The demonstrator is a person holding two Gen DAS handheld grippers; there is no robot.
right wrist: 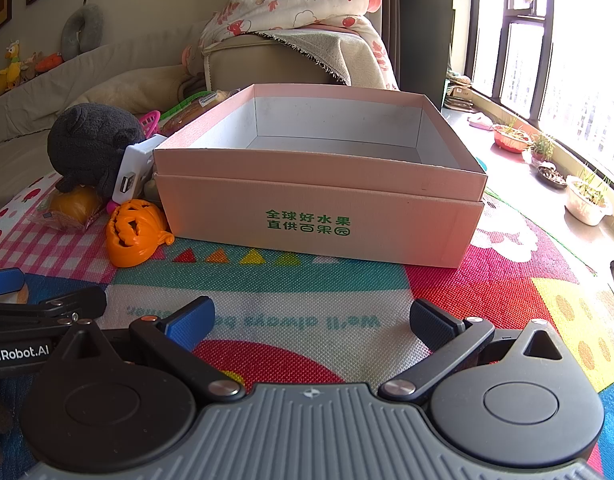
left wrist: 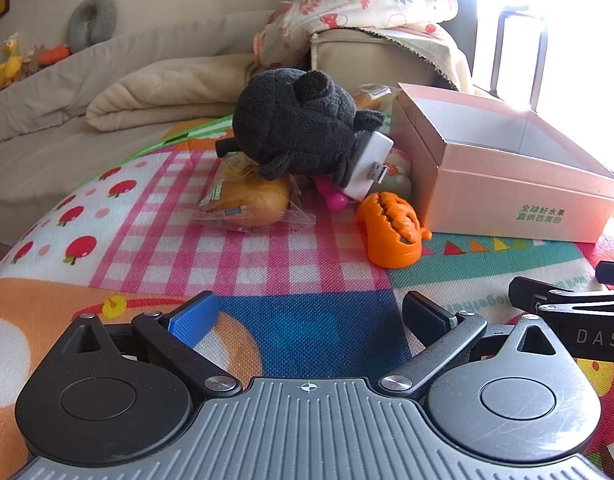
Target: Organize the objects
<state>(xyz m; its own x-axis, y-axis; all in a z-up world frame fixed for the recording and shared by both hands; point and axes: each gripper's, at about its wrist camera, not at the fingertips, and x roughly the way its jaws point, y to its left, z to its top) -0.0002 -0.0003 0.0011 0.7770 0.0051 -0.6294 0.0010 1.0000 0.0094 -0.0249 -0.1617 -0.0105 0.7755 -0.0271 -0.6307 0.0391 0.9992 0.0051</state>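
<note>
Both tongs stand released, nothing between the fingers, low over the patterned play mat [left wrist: 267, 256].

Left wrist view: left gripper [left wrist: 309, 318] spread wide, blue pad on its left finger, dark pad on its right. Ahead, a small heap of objects. Black plush toy [left wrist: 295, 124] sits on top, resting on a wrapped bun [left wrist: 247, 204] in clear plastic. White charger [left wrist: 367, 168] leans against the plush's right side, plug end pointing down toward the mat. Pink plastic piece [left wrist: 333, 198] pokes out under the charger. Orange pumpkin toy [left wrist: 391, 228] lies on the mat just beside the near left corner of the pink box [left wrist: 519, 208]. Box stands to the right of the heap, open-topped, white inside. Part of the other tool shows at the right edge. Folded beige blanket [left wrist: 167, 96] behind.

Right wrist view: right gripper [right wrist: 311, 320] also spread, squarely facing the pink box [right wrist: 319, 208], green print on its near wall, interior bare as far as visible. Plush [right wrist: 91, 140], charger [right wrist: 133, 170], bun [right wrist: 73, 204] and pumpkin toy [right wrist: 135, 232] cluster at the box's left side, pumpkin nearest the corner. Plant pots [right wrist: 587, 200] line the window ledge on the right.
</note>
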